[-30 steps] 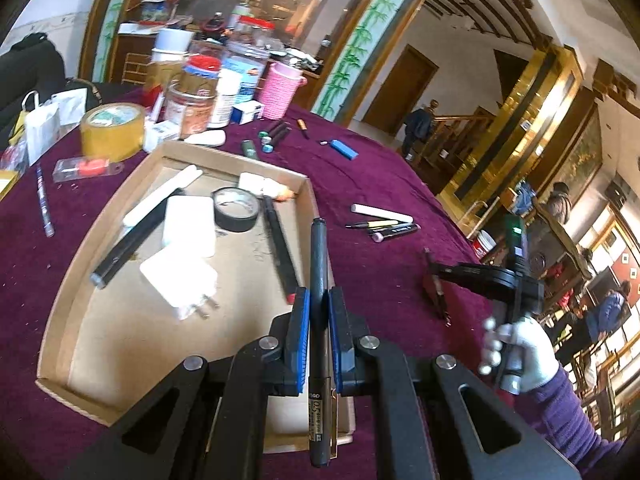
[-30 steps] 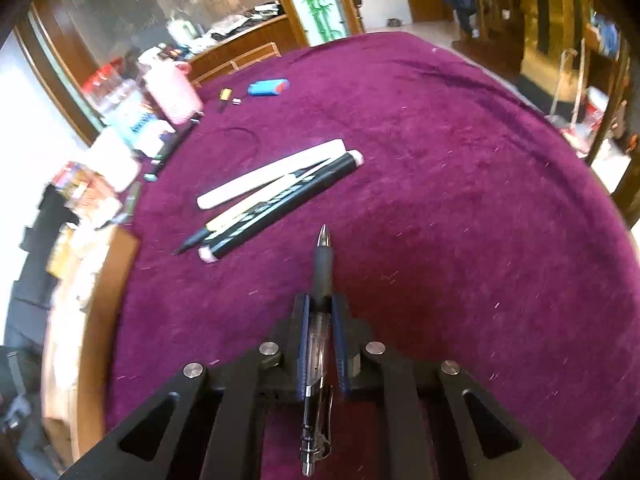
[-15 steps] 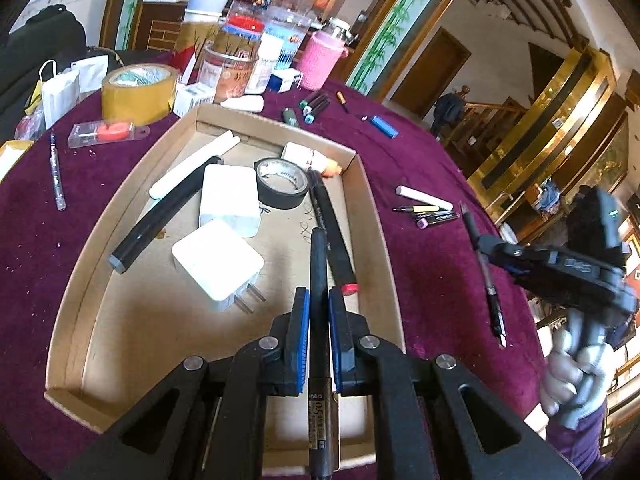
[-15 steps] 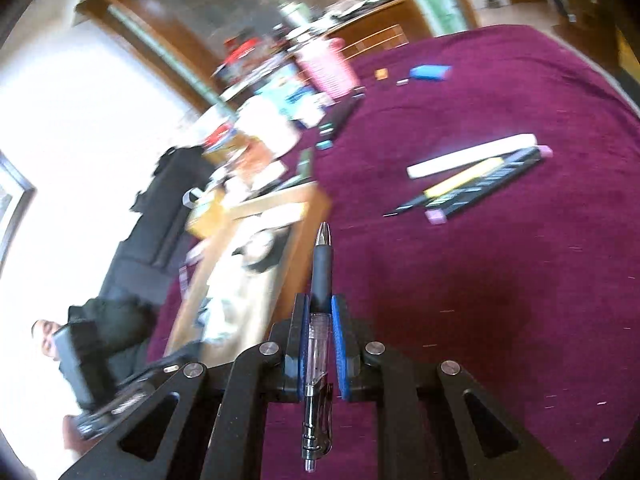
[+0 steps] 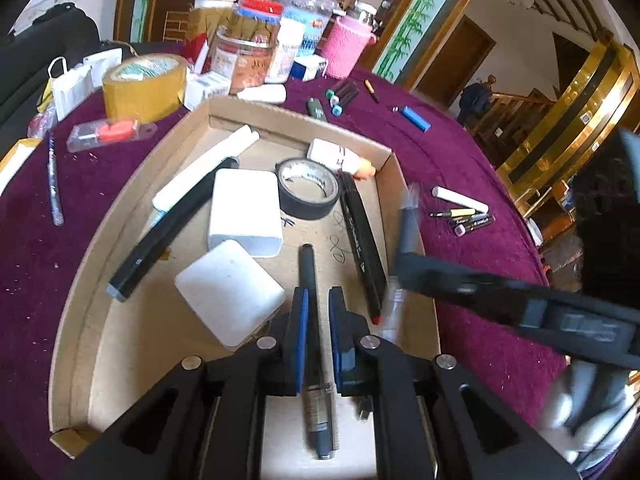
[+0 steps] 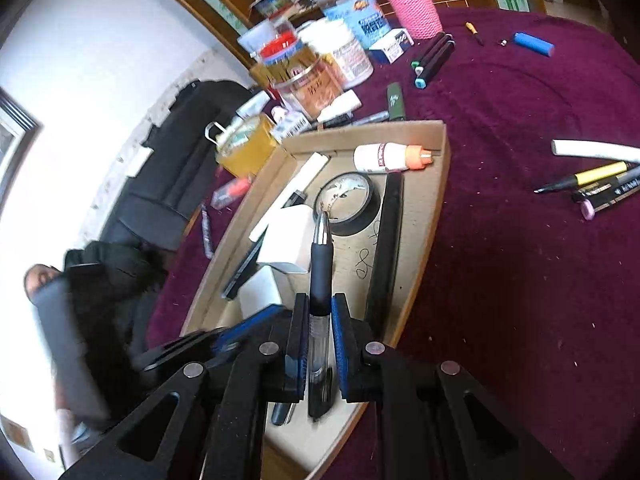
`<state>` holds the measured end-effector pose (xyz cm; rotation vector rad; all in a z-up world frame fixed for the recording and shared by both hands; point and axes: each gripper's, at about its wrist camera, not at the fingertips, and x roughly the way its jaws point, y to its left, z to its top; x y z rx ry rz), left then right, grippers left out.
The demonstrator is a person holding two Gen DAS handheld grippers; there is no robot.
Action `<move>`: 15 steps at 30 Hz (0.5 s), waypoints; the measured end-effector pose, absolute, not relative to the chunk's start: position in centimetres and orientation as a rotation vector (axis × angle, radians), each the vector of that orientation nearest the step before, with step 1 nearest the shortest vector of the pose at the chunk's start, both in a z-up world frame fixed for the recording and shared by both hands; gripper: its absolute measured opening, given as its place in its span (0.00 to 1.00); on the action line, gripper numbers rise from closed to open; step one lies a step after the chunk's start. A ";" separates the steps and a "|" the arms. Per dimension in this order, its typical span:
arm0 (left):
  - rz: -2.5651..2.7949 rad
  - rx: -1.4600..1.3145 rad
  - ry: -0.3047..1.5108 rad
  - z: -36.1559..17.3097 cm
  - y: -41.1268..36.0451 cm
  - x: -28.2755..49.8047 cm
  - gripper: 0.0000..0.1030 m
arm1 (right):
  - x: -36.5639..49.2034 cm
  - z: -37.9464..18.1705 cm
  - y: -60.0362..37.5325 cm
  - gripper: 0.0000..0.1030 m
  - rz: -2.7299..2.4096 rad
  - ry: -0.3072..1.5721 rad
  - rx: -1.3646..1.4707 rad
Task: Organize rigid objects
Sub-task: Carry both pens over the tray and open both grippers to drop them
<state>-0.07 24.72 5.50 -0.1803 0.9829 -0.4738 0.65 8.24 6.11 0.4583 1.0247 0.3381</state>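
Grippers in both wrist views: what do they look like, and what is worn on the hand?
Left gripper and right gripper match: black angular linkage arms with silver pivot bolts, jaws lined with blue pads. The hand on the right gripper wears a light glove, blurred.

dark pen: slim black barrel (image 5: 311,304), pointing far, tip over the tray floor, between blue pads
gel pen: clear barrel, black rubber grip, silver tip (image 6: 320,280), pointing far above the tray's near end
tray: shallow brown cardboard box (image 5: 384,152) on purple cloth; holds black tape roll (image 5: 308,188), two white adapters, black markers, white glue bottle (image 6: 384,158)
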 end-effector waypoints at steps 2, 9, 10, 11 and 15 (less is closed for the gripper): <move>-0.474 -0.196 0.969 5.9 25.3 -0.5 0.35 | 1.2 5.6 8.7 0.12 0.330 1.037 0.437; -0.448 -0.245 0.884 8.1 27.8 -2.3 0.66 | 2.3 4.8 10.0 0.13 0.276 1.054 0.340; -0.442 -0.253 0.876 8.2 28.1 -2.4 0.72 | 2.4 4.7 9.9 0.13 0.266 1.055 0.335; -0.431 -0.261 0.864 8.5 28.5 -2.6 0.74 | 2.3 4.7 9.9 0.13 0.260 1.052 0.331; -0.392 -0.251 0.843 8.8 28.8 -2.9 0.75 | 1.7 5.3 9.4 0.22 0.252 1.013 0.328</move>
